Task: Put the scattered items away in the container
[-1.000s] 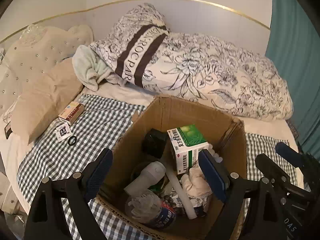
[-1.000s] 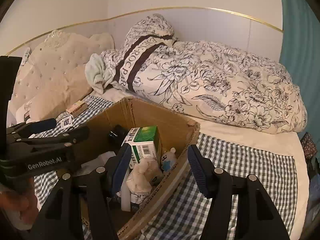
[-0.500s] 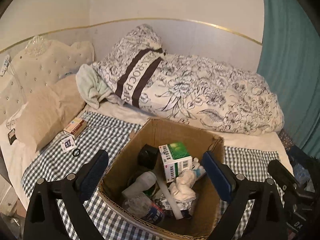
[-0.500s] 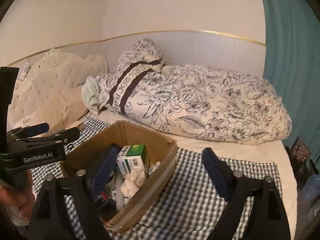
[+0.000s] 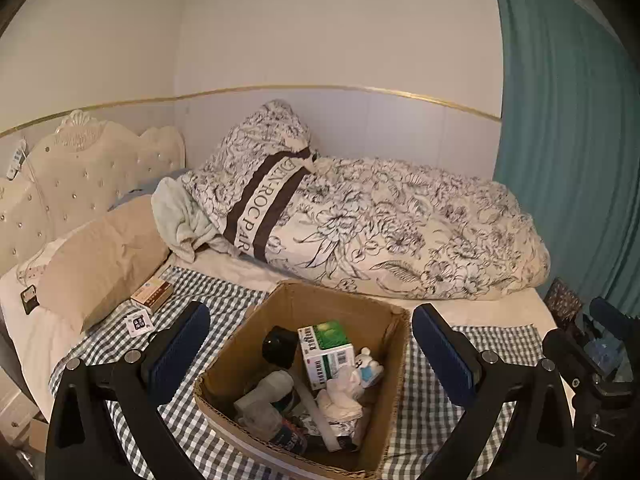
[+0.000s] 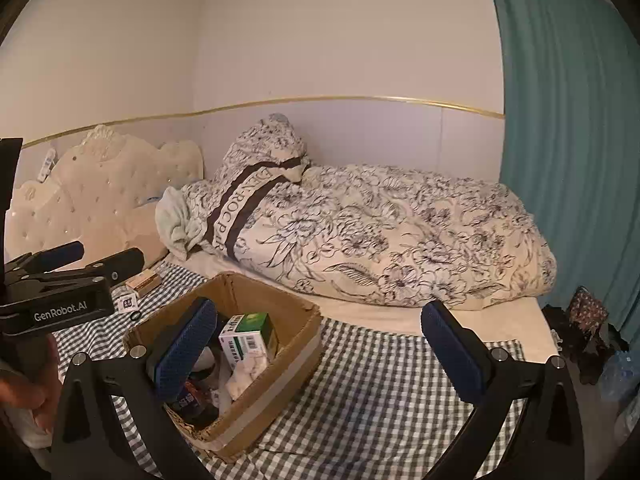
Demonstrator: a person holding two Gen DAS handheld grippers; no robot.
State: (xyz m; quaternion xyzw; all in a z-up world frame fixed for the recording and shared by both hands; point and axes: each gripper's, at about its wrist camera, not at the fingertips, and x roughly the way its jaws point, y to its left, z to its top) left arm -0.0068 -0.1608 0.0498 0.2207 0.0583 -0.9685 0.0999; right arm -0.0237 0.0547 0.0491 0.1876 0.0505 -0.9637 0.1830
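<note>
Cardboard box (image 5: 352,308) sits upright, mouth up, long axis toward duvet (image 5: 400,232).

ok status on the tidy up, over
Both hand-held grippers, left and right, just opened, nothing between. Cardboard box part filled. Orange box, small card on the checked cloth.

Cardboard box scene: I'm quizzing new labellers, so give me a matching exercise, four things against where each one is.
Things:
1. green and white carton
2. orange and white carton
3. floral duvet
4. beige pillow

Places:
A. bunched along the wall at the back of the bed
B. inside the cardboard box
C. against the tufted headboard
D. on the checked cloth, beside the pillow

Pairs: 1-B, 2-D, 3-A, 4-C
</note>
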